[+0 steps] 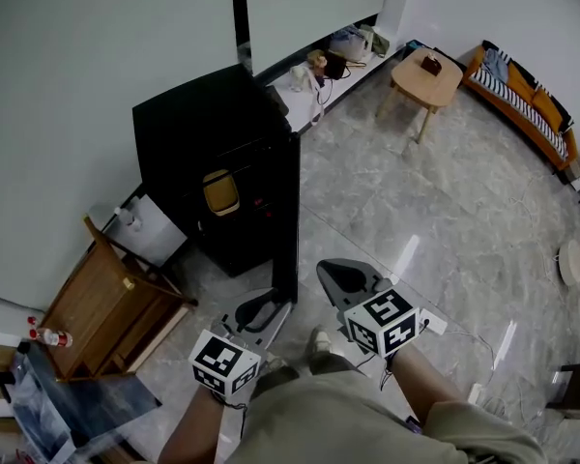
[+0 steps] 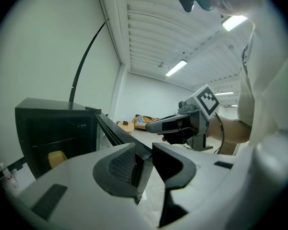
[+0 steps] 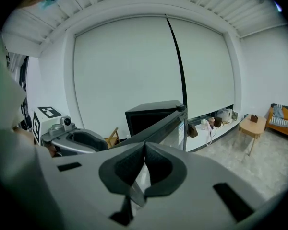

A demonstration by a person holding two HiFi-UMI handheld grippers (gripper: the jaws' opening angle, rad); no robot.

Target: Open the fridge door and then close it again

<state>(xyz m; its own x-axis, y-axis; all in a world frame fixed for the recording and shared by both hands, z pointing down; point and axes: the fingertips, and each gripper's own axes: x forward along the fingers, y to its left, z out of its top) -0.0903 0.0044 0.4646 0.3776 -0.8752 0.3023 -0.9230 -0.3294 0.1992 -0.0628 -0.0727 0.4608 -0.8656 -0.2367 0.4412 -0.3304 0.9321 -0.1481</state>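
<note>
Clamping open fridge door (image 1: 286, 220) at its near edge w/ left hand-held gripper (image 2: 145, 161), right hand-held gripper (image 3: 144, 150) shut & empty just beside, hinge side ahead.

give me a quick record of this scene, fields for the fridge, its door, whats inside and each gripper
fridge: black fridge, standing against the wall
door: fridge door open, swung out toward the person
inside: a yellow item on a shelf; the rest is too dark to tell
left: left gripper closed on the door's free edge
right: right gripper jaws together, empty, beside the door
stage: door open, not yet closed
</note>
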